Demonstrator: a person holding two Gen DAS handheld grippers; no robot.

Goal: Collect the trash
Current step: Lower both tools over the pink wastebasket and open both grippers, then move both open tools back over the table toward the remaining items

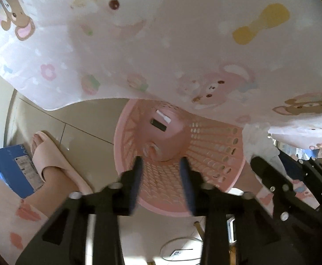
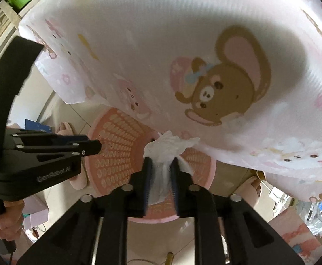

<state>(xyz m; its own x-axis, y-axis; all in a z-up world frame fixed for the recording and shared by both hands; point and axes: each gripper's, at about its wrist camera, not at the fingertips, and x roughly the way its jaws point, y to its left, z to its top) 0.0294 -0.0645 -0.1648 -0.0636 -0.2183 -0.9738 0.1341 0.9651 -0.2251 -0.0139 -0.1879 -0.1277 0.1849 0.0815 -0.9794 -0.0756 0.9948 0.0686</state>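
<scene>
Right gripper is clamped on the crumpled tissue above the pink basket; only the left view shows the left gripper parted, empty, over scraps inside.

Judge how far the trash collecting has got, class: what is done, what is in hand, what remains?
Done: some bits already lie in the pink basket, a dark piece and a white piece. In hand: the right gripper is shut on a crumpled tissue above the basket. Left: dropping it in. The left gripper is open and empty.
</scene>
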